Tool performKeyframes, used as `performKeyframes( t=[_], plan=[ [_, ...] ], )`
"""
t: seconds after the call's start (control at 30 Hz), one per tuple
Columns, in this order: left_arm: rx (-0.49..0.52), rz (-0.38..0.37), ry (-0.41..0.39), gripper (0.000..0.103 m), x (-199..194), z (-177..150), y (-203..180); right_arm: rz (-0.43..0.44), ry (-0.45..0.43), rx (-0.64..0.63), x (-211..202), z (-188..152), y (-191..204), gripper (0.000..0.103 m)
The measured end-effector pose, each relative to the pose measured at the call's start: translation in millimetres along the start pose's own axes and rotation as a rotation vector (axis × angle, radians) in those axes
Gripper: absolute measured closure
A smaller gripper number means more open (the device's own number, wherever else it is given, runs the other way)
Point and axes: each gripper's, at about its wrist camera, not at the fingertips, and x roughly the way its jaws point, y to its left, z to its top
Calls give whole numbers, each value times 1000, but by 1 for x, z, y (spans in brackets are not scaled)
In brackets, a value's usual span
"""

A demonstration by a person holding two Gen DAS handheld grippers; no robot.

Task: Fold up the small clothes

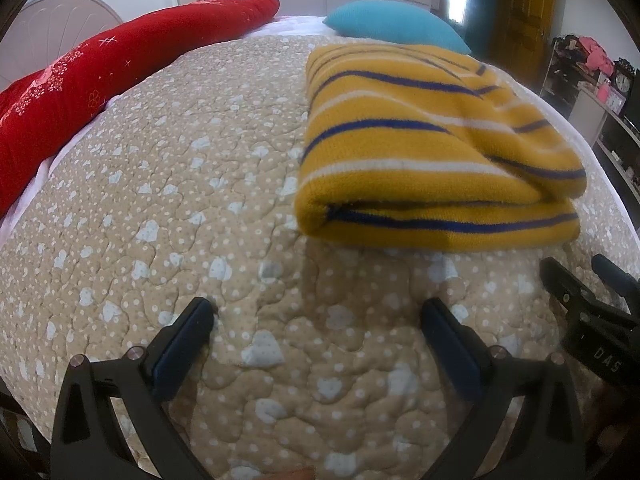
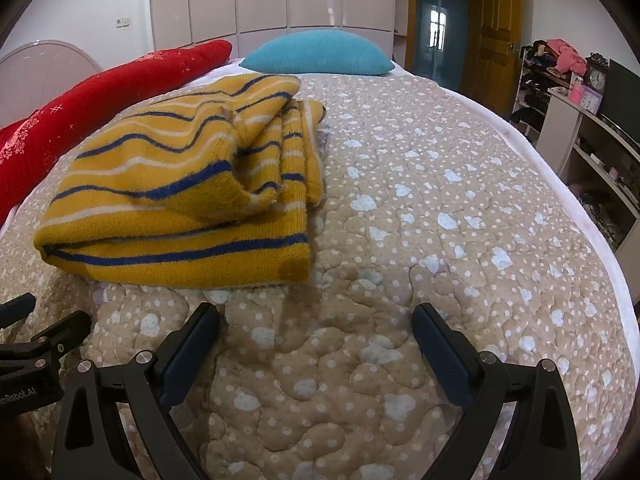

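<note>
Left wrist view: nearest, the left gripper (image 1: 318, 314) hovers over the quilted bed (image 1: 180, 200), jaws wide and empty; the right gripper (image 2: 316, 320) beside it is just as wide (neither touches cloth). Just beyond lies the yellow striped sweater (image 2: 176, 200), folded into a thick, soft stack, light and floppy; I'd pinch its loose top flap or right-hand edges. Farther back sit a red bolster (image 1: 100, 76) and a teal pillow (image 2: 316, 54).

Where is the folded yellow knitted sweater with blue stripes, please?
The folded yellow striped sweater lies on the beige quilt, ahead of both open grippers, near the teal pillow.
</note>
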Motion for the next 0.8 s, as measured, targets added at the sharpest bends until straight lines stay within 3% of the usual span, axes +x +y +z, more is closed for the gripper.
performKeyframes(
  t=[0.33,0.47,0.57,0.8],
  plan=[
    [3,-4,-38,0,-11,0,0,20,-6,-3,-6,-1,-1,4],
    [25,29,-124,0,-41,3,1,61,-34,44,-23,4,-9,4],
    [30,1,-162,0,-56,13,6,74,-74,55,-37,13,-10,4],
    [0,-21,-125,0,-54,52,19,102,-93,-11,-46,49,8,4]
  ],
)
